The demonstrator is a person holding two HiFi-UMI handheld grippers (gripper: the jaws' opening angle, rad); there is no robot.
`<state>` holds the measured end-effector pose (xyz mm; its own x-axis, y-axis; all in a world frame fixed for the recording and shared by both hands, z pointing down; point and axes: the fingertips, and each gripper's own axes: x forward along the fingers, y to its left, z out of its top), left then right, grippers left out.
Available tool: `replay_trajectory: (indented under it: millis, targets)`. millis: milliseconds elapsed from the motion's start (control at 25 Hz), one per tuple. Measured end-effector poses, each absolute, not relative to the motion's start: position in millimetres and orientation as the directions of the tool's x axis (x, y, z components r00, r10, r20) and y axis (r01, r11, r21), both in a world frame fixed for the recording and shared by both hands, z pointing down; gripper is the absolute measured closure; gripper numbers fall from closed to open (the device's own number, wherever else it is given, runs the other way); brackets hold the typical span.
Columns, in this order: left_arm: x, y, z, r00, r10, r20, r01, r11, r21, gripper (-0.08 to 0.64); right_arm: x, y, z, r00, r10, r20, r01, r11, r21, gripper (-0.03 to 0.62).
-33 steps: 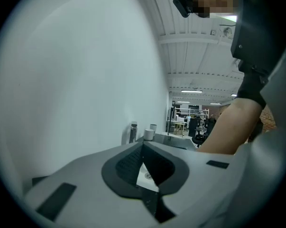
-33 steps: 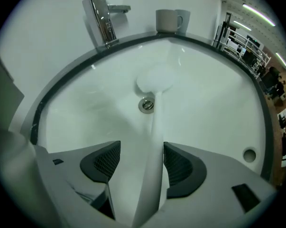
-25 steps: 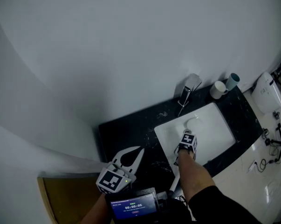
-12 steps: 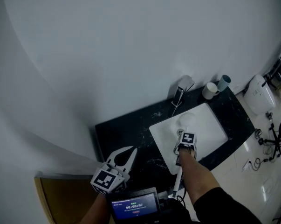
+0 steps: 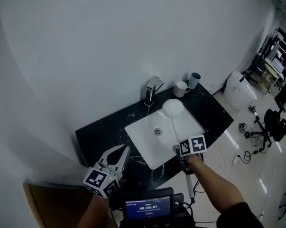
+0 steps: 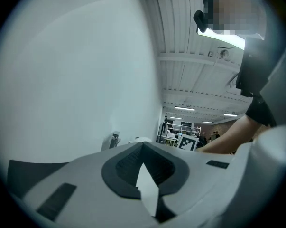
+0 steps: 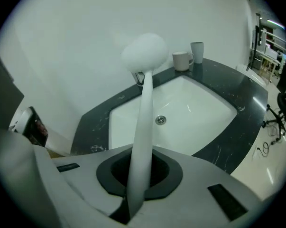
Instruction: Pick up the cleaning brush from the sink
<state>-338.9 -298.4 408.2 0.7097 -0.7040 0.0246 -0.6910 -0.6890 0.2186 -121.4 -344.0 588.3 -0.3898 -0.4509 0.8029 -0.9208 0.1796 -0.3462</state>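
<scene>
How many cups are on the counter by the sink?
2. A white mug stands on the counter behind the sink, right of the faucet; a taller cup stands beside it, farther right. None seem hidden.

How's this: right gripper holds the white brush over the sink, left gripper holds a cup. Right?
Not quite: the left gripper holds nothing; the head view shows both cups on the counter. The right gripper does hold the brush over the sink.
</scene>
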Motion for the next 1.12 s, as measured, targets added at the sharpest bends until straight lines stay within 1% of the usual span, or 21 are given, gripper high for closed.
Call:
replay_trajectory:
  millis: [120, 240, 400, 560, 680, 800, 1040, 1120]
  targets:
    - [-304, -281, 408, 0.690, -0.723, 0.032, -0.719, -0.680, 0.143, 0.551, -97, -326, 559, -0.491, -0.487, 0.722, -0.870, 0.323, -0.373, 0.592]
    - [-256, -264, 404, 0.643, -0.765, 0.030, -0.765, -0.640, 0.068, 0.551, -56, -313, 534, -0.583, -0.507, 0.635, -0.808, 0.446, -0.385, 0.592]
    - [-180, -232, 402, 0.524, -0.851, 0.042, -0.851, -0.522, 0.055, 0.551, 16, -300, 503, -0.673, -0.493, 0.551, -0.727, 0.578, -0.371, 0.592]
    - [-113, -190, 389, 0.428, -0.904, 0.012, -0.903, -0.427, 0.056, 0.551, 78, -273, 475, -0.720, -0.447, 0.530, -0.656, 0.688, -0.311, 0.592]
    - [-81, -146, 383, 0.381, -0.924, 0.018, -0.924, -0.380, 0.049, 0.551, 108, -242, 458, -0.744, -0.428, 0.513, -0.615, 0.739, -0.276, 0.592]
    - [-66, -98, 379, 0.340, -0.940, 0.018, -0.940, -0.339, 0.031, 0.552, 129, -206, 446, -0.766, -0.424, 0.483, -0.588, 0.765, -0.262, 0.592]
    - [-58, -20, 386, 0.282, -0.959, 0.029, -0.959, -0.282, 0.017, 0.552, 149, -138, 434, -0.803, -0.427, 0.417, -0.559, 0.782, -0.276, 0.592]
    - [-56, 3, 385, 0.277, -0.961, -0.004, -0.961, -0.276, -0.020, 0.552, 155, -116, 431, -0.802, -0.452, 0.390, -0.567, 0.780, -0.264, 0.592]
